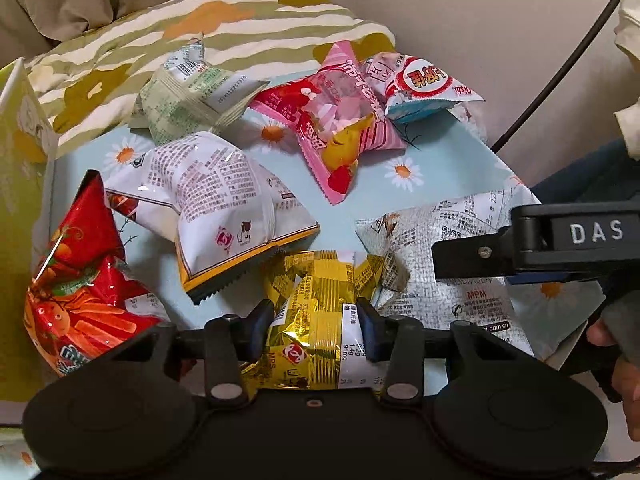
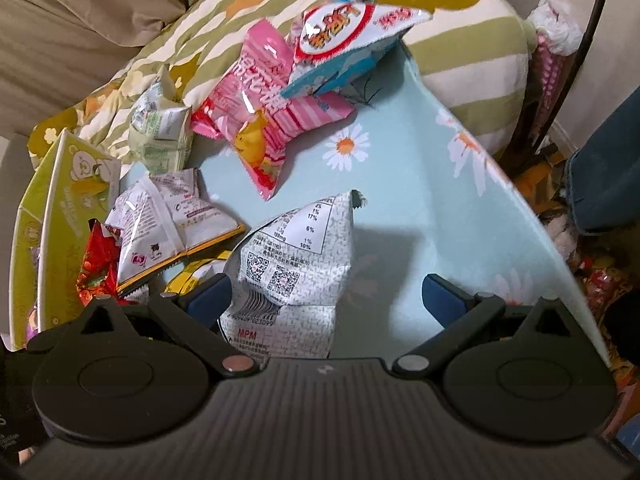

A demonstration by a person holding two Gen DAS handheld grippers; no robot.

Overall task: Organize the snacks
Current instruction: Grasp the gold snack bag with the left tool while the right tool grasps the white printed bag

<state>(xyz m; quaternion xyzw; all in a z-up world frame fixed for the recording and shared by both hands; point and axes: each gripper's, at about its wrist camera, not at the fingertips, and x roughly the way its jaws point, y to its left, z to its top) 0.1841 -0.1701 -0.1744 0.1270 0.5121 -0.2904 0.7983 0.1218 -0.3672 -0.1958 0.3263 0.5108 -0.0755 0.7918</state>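
Note:
My left gripper (image 1: 316,330) is shut on a yellow foil snack bag (image 1: 316,300) at the near edge of the light blue daisy tabletop (image 1: 360,208). My right gripper (image 2: 328,292) is open, its jaws wide apart over a white printed snack bag (image 2: 296,264), which also shows in the left wrist view (image 1: 440,276). The right gripper shows from the side in the left wrist view (image 1: 476,260). Other bags lie around: a red one (image 1: 80,292), a white one with yellow edge (image 1: 224,204), a pale green one (image 1: 188,96), a pink one (image 1: 344,128) and a blue-white one (image 1: 424,84).
A yellow-green carton (image 2: 60,216) stands at the table's left side, also visible in the left wrist view (image 1: 20,152). A striped green pillow (image 1: 200,28) lies behind the table against a beige sofa. The table's right edge (image 2: 532,208) drops to a cluttered floor with a dark pole.

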